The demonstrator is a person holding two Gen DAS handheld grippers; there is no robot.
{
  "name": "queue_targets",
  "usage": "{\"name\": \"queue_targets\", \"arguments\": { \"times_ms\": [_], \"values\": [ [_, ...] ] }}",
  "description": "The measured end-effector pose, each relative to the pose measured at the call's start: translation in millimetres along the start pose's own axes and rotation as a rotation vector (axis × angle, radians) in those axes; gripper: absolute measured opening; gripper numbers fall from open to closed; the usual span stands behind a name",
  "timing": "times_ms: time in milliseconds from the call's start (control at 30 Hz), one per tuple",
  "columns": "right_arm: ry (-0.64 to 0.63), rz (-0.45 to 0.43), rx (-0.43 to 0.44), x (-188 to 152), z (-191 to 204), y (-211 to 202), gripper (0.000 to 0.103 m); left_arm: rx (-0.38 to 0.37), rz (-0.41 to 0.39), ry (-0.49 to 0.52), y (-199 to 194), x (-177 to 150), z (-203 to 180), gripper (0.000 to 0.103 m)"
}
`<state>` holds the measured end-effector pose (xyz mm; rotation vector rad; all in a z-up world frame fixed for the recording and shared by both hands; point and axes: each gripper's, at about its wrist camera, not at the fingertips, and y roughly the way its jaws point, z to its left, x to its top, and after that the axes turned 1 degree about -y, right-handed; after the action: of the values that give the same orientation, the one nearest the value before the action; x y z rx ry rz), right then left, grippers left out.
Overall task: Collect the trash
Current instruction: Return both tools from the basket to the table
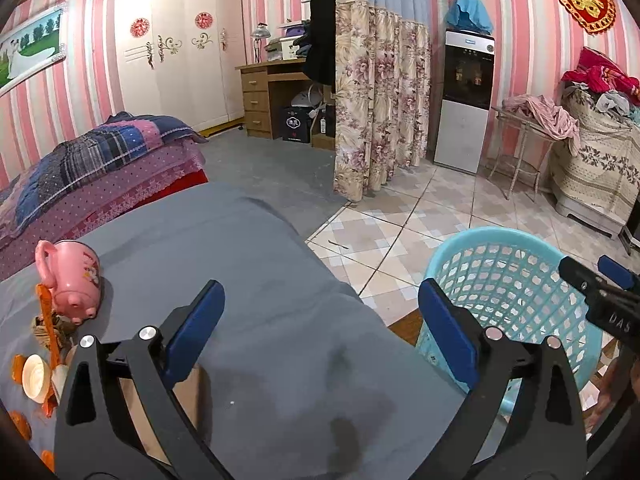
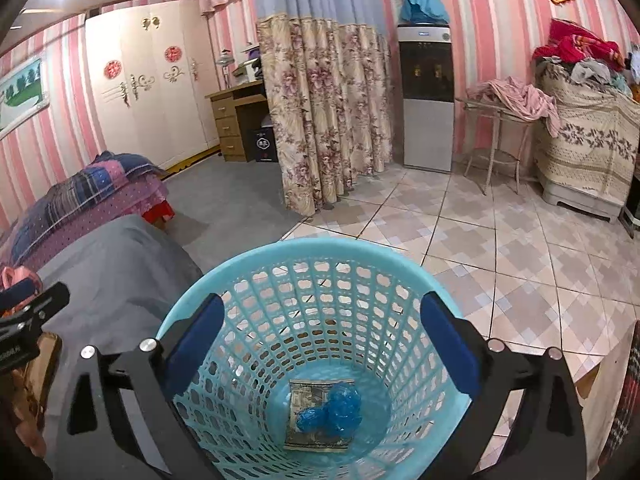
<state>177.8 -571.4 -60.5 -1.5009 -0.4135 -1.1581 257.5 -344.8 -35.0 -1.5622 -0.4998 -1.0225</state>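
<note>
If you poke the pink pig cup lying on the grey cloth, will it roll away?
The pink pig cup probably rocks more than it rolls: it lies on its side, and its handle and little feet stick out. The grey cloth looks soft, which should slow it. It looks glossy like pottery, so it may be slippery and could chip if dropped.

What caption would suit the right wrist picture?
Open right gripper poised above a blue basket holding a printed paper and crumpled blue plastic.

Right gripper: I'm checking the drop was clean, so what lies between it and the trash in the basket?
Nothing: the right wrist view shows right gripper open above basket, trash on its bottom.
</note>
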Motion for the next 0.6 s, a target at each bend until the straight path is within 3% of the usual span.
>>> {"name": "queue_targets", "arguments": {
  "times_ms": [233, 600],
  "values": [
    [0.023, -0.013, 0.005, 4, -1, -6, 0.099, 0.008, -0.022, -0.011, -14, -1, 11, 0.097],
    [-0.068, -0.054, 0.059, 7, 36, -28, 0.099, 0.046, -0.060, -0.026, -55, -8, 42, 0.097]
  ]
}}
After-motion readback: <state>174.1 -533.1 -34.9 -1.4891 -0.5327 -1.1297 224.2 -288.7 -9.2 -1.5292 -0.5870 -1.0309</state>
